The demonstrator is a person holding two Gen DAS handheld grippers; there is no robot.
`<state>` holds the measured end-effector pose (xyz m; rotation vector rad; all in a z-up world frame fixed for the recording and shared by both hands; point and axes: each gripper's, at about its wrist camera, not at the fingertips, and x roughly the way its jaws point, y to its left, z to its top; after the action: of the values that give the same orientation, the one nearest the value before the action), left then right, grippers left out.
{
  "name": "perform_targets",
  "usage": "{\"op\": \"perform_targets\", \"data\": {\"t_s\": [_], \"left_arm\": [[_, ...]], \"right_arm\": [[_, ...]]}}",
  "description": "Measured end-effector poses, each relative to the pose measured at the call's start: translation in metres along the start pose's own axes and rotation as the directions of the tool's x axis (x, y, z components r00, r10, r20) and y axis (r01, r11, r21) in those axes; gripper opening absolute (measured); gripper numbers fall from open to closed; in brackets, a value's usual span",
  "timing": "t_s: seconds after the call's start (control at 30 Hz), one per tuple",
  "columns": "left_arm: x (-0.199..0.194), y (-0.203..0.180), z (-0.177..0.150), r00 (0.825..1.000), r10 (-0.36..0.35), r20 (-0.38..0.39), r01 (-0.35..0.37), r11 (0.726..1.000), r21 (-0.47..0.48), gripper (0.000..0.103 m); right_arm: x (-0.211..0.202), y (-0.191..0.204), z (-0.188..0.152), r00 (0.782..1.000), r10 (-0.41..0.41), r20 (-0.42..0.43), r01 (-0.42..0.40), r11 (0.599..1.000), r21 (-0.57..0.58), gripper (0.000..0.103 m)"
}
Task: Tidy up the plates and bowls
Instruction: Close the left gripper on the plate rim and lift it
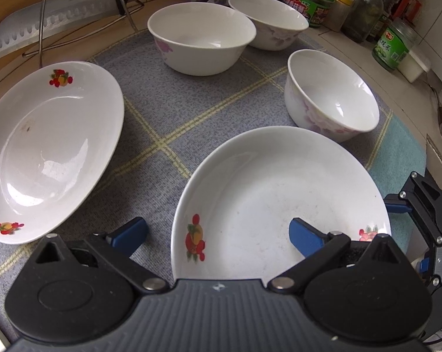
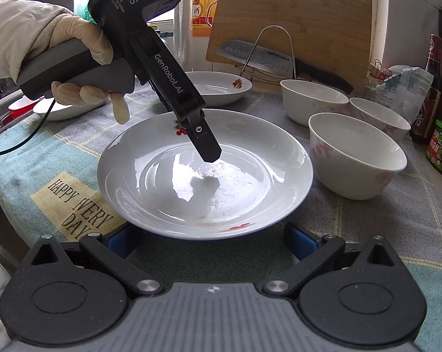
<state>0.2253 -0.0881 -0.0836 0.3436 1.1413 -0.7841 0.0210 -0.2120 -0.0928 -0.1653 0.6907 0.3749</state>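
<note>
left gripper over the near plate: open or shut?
Open. In the left wrist view the left gripper has its blue fingers spread wide, one over the near plate, the other outside its rim, gripping nothing.

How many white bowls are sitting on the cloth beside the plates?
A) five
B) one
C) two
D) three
D: three white bowls stand on the cloth, one near the plate under the left claw, namely the nearest bowl, plus the middle bowl and the far bowl behind it.
</note>
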Motion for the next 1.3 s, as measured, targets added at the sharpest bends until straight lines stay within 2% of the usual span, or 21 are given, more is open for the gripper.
{"op": "perform_targets", "data": {"t_s": [0.23,0.4,0.57,0.77,0.97,1.3], "left_arm": [[0.002,-0.004,0.0,1.0,0.024,0.001,-0.024,0.999,0.021,0.102],[0.002,-0.003,0.005,0.999,-0.026,-0.019,0.027,0.999,0.035,0.101],[0.0,-0.01,0.01,0.996,-0.077,-0.034,0.079,0.994,0.075,0.088],[0.002,-0.013,0.014,0.995,-0.073,-0.069,0.081,0.989,0.121,0.083],[0.003,-0.012,0.019,0.991,-0.083,-0.102,0.098,0.984,0.152,0.082],[0.006,-0.016,0.022,0.991,-0.072,-0.111,0.09,0.982,0.166,0.082]], "right_arm": [[0.0,0.0,0.0,1.0,0.001,0.0,-0.001,1.0,-0.001,0.103],[0.0,0.0,0.0,1.0,0.002,0.002,-0.002,1.0,-0.002,0.103],[0.0,0.001,0.001,1.0,-0.001,0.003,0.001,1.0,-0.006,0.103],[-0.001,0.005,0.002,1.0,-0.015,0.009,0.015,0.999,-0.034,0.103],[0.001,0.007,0.004,1.0,-0.006,0.002,0.006,0.999,-0.045,0.103],[0.003,0.008,0.006,1.0,-0.004,-0.013,0.004,0.999,-0.048,0.103]]}}
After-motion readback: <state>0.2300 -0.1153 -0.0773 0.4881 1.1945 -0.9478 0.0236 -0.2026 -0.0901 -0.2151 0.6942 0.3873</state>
